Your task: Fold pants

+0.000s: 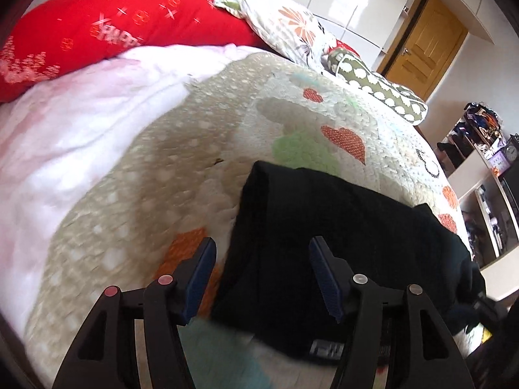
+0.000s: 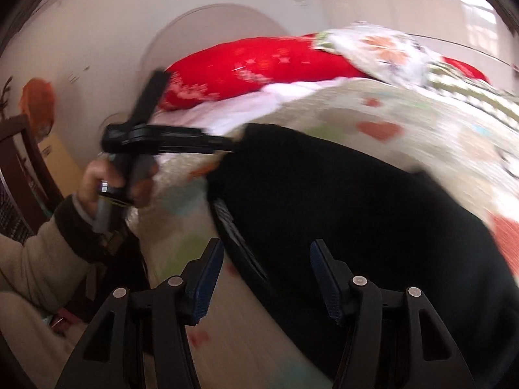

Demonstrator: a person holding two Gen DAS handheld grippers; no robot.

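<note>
Black pants [image 1: 324, 227] lie folded on the patterned quilt [image 1: 162, 168]. My left gripper [image 1: 261, 272] is open and empty, hovering above the pants' left edge near the waistband. In the right wrist view the pants [image 2: 356, 210] fill the middle and right. My right gripper [image 2: 266, 275] is open and empty above their near left edge. The left gripper [image 2: 223, 144] also shows there, held in a hand, its tip by the far left corner of the pants.
A red pillow [image 1: 113, 32] and floral pillows [image 1: 285, 26] lie at the head of the bed. A white blanket [image 1: 65, 136] lies at left. A spotted green cushion [image 1: 382, 90], a wooden door [image 1: 428, 39] and cluttered shelves [image 1: 480, 168] are at right.
</note>
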